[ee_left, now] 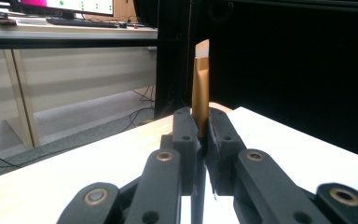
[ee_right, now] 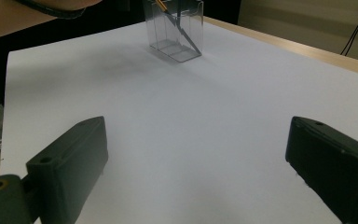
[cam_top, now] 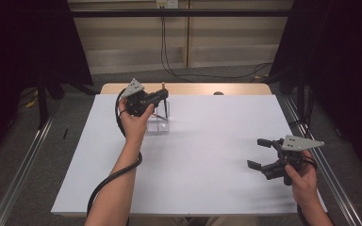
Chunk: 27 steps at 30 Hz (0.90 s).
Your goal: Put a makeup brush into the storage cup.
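A wide white sheet-covered table [cam_top: 202, 155] with a pale wooden far edge takes up the middle of the high view. On it, in the upper left of centre, stands a small clear plastic box-shaped holder [cam_top: 159, 118] with dividers; in the right gripper view the same holder [ee_right: 175, 32] sits at the top centre, with slim sticks leaning inside it.

The left gripper [cam_top: 161, 98], black with a grey three-cornered plate, hangs just above the holder in the upper left of the high view, held in the person's left hand [cam_top: 133, 120]. In the left gripper view its jaws are pressed together on a thin golden-brown flat stick with a pale tip [ee_left: 200, 88], which rises upright at the frame's centre.

The right gripper [cam_top: 260, 153] sits at the lower right of the high view, well apart from the holder, in the right hand [cam_top: 304, 181]. Its jaws are spread wide, with bare white table between them.
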Tool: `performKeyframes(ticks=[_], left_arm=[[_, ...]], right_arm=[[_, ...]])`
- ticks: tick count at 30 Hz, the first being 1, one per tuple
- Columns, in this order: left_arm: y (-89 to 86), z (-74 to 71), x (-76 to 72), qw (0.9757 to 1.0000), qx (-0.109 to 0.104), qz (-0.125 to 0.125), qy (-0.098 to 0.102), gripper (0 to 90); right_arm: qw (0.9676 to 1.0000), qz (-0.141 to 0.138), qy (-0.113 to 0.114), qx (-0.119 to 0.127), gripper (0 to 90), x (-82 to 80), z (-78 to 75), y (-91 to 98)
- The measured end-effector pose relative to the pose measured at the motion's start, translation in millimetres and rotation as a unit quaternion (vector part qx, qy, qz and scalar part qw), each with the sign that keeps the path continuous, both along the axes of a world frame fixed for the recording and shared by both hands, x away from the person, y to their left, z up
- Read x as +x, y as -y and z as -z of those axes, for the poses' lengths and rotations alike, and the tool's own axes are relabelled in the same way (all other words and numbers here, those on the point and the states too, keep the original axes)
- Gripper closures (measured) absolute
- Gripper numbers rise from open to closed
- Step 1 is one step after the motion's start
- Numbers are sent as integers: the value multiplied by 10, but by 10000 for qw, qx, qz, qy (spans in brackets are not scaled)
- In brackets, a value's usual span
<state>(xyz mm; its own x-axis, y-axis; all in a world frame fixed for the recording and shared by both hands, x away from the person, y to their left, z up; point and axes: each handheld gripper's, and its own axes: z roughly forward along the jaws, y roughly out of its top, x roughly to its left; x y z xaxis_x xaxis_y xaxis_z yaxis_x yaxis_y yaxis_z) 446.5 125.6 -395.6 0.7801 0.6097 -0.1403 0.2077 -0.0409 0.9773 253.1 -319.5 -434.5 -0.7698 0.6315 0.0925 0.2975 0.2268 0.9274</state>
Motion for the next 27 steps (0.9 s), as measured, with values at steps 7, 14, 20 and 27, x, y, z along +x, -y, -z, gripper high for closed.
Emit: performKeyframes(ticks=[7, 14, 20, 27], left_arm=[[-23, 39, -8, 10000, 6, -12, -19, 833], [-15, 62, -10, 10000, 25, 4, -25, 833], [-3, 83, -14, 10000, 5, 5, -34, 832], [2, 124, -26, 10000, 22, -13, -70, 829]], right_arm=[[10000, -14, 3, -2, 52, -1, 0, -3], [10000, -11, -1, -2, 52, 0, 0, -6], [10000, -7, 2, 9, 52, -2, -2, -1], [10000, -6, 12, 10, 52, -3, -5, 0]])
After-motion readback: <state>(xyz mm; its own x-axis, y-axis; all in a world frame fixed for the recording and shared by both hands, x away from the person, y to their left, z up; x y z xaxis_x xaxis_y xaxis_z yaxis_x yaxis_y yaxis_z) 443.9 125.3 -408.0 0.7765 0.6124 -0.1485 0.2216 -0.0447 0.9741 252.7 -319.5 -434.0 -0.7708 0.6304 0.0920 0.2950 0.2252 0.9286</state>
